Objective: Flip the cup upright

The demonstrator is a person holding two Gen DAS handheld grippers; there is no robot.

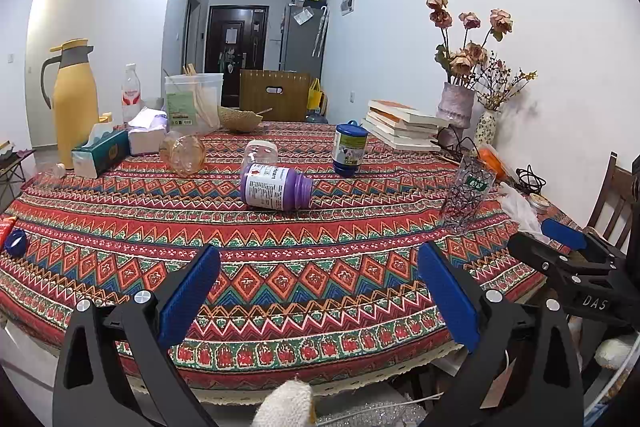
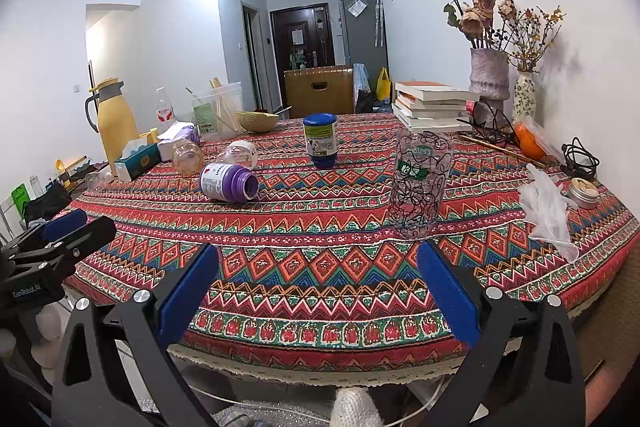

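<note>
A clear glass cup with black scribble lines and a green logo (image 2: 419, 185) stands on the patterned tablecloth (image 2: 320, 255), its logo text upside down. It also shows at the right in the left wrist view (image 1: 467, 195). My right gripper (image 2: 318, 291) is open and empty, held near the table's front edge, with the cup ahead and slightly right. My left gripper (image 1: 318, 291) is open and empty at the front edge, well left of the cup. The right gripper's body (image 1: 576, 259) shows at the right of the left wrist view.
A purple bottle (image 2: 228, 183) lies on its side mid-table, with a blue-lidded jar (image 2: 320, 139), an amber glass (image 2: 188, 157) and a clear jar (image 2: 242, 155) nearby. Books (image 2: 434, 105), flower vases (image 2: 490, 81), a white glove (image 2: 548, 205), tissue box (image 2: 138, 159) and yellow thermos (image 2: 114, 119) ring the table.
</note>
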